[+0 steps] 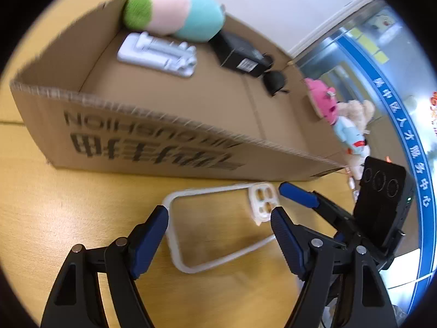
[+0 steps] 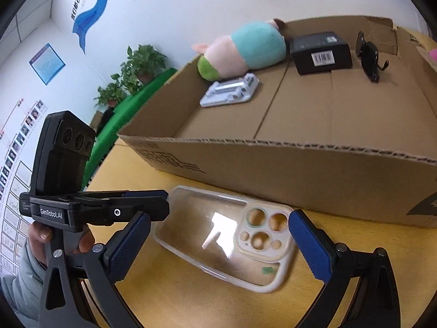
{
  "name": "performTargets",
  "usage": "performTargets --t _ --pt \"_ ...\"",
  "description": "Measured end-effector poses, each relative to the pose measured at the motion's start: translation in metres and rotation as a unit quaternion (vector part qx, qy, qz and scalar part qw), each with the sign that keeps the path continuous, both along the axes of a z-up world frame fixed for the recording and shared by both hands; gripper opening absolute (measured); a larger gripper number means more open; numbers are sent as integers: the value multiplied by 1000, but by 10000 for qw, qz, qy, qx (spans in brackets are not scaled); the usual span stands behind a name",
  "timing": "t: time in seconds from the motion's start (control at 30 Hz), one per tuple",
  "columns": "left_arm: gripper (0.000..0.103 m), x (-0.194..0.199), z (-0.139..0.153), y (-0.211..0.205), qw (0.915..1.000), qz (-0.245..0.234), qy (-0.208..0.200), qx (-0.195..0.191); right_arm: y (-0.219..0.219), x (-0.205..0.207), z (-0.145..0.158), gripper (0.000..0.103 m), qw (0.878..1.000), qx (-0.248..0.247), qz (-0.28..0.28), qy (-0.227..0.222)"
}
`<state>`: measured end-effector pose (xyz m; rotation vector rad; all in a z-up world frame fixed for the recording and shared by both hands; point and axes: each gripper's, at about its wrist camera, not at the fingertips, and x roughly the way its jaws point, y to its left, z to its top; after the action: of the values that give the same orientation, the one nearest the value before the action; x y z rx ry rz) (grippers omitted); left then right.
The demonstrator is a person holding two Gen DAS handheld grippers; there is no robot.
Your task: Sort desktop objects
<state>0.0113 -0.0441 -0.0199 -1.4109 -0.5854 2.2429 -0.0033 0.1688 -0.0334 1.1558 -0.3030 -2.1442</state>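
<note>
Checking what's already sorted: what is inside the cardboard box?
Inside the brown cardboard box: a pink-and-teal plush toy, grey plastic tray, black carton, and black clip. The near wall hides the front floor.

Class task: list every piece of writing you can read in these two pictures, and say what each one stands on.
"GenRobot.AI": left gripper's black body.
Cardboard box print: upside down, blurred, unreadable.
Black box barcode label: too small.
Wall posters: too small.
Blue window band: Chinese characters, blurred.

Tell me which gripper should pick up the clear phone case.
Probably right. The right gripper is open with the phone case lying squarely between its fingers. The left gripper, also open, frames only part of it, from one end.
</note>
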Motion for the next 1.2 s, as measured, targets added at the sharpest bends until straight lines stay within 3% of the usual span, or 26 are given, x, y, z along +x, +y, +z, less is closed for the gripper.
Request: performTargets --t 0.17,0.23,0.37,0.5,0.67,0.87,1.07,1.2 --pt "77 7 15 9 9994 -170 246 -177 11 13 15 103 9996 -149 -77 229" --pt "77 4 9 9 9993 -90 114 -345 15 12 12 103 9997 -44 -151 198" --pt "77 -2 -7 -4 9991 167 -223 -306 17 -1 -7 103 9994 172 -145 -246" --pt "77 -10 -23 -6 9981 146 -533 -255 4 -5 -15 103 9984 498 66 -248" --pt "78 -11 -22 -4 9987 -56 -508 -71 -12 -9 -16 103 9972 676 288 -114" --pt "78 -4 -14 -4 9996 -53 -276 -68 -12 -3 -12 103 9980 588 215 10" --pt "78 10 21 1 9996 -85 257 3 3 16 16 103 9986 166 49 492" --pt "78 22 30 1 9990 -110 404 178 16 37 32 103 9970 -115 29 768"
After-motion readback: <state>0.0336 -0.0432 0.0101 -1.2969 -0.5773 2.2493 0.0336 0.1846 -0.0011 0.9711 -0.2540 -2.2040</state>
